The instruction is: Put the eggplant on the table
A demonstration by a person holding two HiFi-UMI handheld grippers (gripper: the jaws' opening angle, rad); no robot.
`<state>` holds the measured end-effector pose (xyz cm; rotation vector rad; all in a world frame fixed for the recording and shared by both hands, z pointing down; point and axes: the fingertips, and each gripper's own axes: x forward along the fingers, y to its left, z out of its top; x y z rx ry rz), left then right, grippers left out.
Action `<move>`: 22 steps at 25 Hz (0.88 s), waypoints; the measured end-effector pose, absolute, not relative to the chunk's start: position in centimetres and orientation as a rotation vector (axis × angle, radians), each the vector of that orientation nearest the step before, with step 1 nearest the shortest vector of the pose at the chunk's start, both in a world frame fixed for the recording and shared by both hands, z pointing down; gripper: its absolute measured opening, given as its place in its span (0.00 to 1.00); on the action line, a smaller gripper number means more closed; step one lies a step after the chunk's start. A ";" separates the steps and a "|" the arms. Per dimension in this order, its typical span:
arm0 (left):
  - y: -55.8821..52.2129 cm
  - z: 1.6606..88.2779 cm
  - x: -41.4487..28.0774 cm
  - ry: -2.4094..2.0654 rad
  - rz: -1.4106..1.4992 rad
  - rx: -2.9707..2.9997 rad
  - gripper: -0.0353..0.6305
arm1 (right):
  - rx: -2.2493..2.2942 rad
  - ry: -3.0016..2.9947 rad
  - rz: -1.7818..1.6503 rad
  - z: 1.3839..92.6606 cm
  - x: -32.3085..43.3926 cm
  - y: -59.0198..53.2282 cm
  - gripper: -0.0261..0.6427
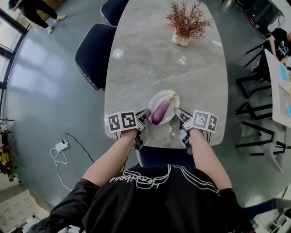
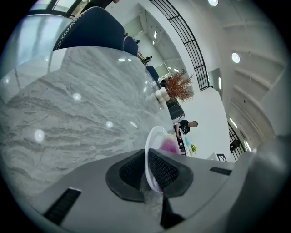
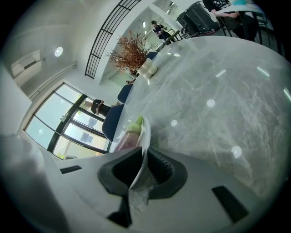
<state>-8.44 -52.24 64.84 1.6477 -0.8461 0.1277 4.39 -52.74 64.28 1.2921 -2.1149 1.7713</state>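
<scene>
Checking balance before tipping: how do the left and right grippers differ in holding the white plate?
The left gripper clamps the left rim of the round white plate; the right gripper clamps its right rim. The purple eggplant lies slanted, its blunt end nearer the left gripper, its green stem end nearer the right gripper. Both are shut on the plate.

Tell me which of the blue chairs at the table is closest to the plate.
The chair at the table's near end, directly in front of the person. The other two chairs stand along the left side, farther from the plate.
</scene>
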 end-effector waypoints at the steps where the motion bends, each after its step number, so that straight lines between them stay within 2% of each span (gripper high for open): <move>1: -52.2 64.9 -8.5 -0.848 0.130 1.645 0.09 | 1.290 -2.108 1.775 64.4 4.4 -52.7 0.08; 22: -52.5 65.5 -8.4 -0.892 0.254 1.638 0.09 | 1.209 -1.994 1.670 65.6 4.2 -52.6 0.09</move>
